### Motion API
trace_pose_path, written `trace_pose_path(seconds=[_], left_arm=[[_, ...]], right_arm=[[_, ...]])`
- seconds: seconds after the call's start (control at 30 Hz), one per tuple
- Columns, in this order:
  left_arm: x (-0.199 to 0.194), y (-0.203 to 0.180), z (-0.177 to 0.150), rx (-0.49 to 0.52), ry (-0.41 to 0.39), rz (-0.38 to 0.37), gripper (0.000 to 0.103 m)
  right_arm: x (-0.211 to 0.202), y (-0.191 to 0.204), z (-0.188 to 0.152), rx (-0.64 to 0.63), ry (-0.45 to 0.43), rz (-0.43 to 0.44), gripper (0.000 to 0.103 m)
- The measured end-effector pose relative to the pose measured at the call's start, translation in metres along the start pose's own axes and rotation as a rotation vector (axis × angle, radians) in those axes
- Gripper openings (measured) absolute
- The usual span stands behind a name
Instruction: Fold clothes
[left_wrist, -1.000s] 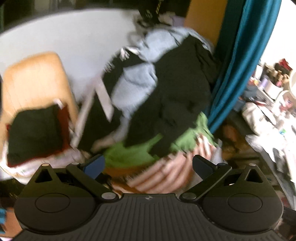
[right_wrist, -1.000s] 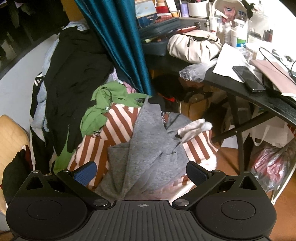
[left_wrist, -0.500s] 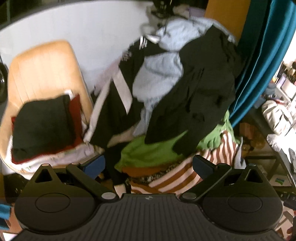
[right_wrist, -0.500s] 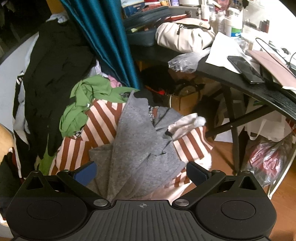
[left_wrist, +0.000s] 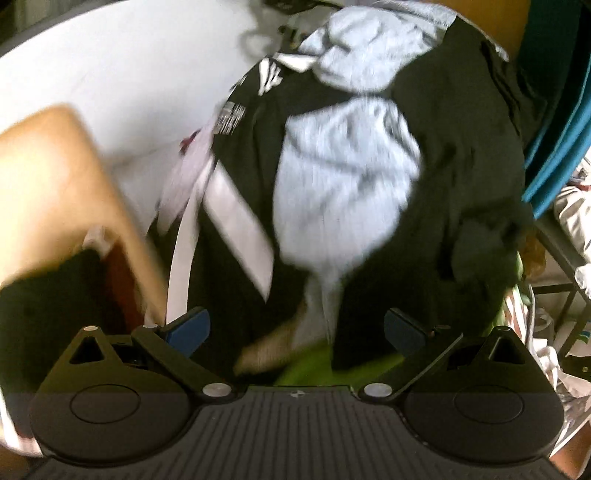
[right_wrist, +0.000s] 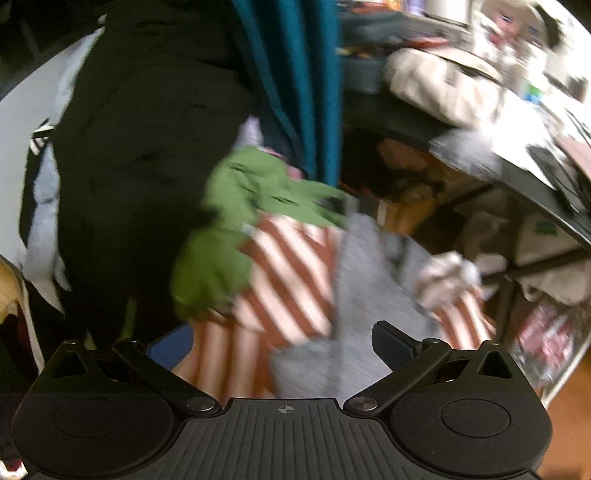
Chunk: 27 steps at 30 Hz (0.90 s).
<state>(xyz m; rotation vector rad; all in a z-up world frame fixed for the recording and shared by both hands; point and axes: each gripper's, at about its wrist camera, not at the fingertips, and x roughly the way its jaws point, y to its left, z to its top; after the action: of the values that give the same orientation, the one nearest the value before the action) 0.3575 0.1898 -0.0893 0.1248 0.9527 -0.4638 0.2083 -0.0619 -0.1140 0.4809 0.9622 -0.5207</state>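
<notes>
A tall heap of unfolded clothes fills both views. In the left wrist view a light blue garment (left_wrist: 343, 177) lies over a black top with white stripes (left_wrist: 243, 206), with a black garment (left_wrist: 461, 177) to the right and green cloth (left_wrist: 314, 365) at the bottom. My left gripper (left_wrist: 295, 328) is open close in front of this heap, holding nothing. In the right wrist view a green garment (right_wrist: 236, 221), a rust-and-white striped piece (right_wrist: 291, 280) and a grey knit (right_wrist: 365, 295) lie low in the heap. My right gripper (right_wrist: 280, 343) is open just above them, empty.
A wooden chair (left_wrist: 55, 184) at left carries folded dark clothes (left_wrist: 48, 291). A teal curtain (right_wrist: 295, 81) hangs behind the heap. A cluttered black desk (right_wrist: 524, 173) with a beige bag (right_wrist: 443, 85) stands at right, with bags beneath it. A white wall (left_wrist: 129, 74) is behind.
Both grippers have moved closer to the heap, so the clothes look larger and blurred. The left view has swung up toward the light blue and black garments. Both stay open.
</notes>
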Motion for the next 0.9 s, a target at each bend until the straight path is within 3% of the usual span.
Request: trace_pose_path(seconds=[0.17,0.3,0.37,0.5,0.8,0.9], left_arm=[[0.053,-0.004,0.062,0.138,-0.042,-0.068,0.103],[0.109,-0.006,0.085,0.199,-0.014,-0.085,0.103],[0.134,-0.006,0.087,0.227,0.020,-0.080,0.103],[0.160,-0.004,0.083,0.235,0.029,-0.154,0.103],[0.187,0.012,0.080,0.187,0.065,-0.304,0.103],[0.190,0.012,0.079,0.178,0.068,-0.318,0.103]], right_arm=[[0.036,0.052,0.041,0.029,-0.094,-0.003,0.102],[0.070,0.075,0.061,0.051,-0.107,-0.010,0.102],[0.088,0.084,0.066,0.037,-0.088,-0.037,0.102],[0.111,0.096,0.069,0.017,-0.108,-0.056,0.102],[0.127,0.103,0.074,0.021,-0.109,-0.046,0.102],[0.131,0.102,0.076,0.047,-0.088,-0.033,0.102]])
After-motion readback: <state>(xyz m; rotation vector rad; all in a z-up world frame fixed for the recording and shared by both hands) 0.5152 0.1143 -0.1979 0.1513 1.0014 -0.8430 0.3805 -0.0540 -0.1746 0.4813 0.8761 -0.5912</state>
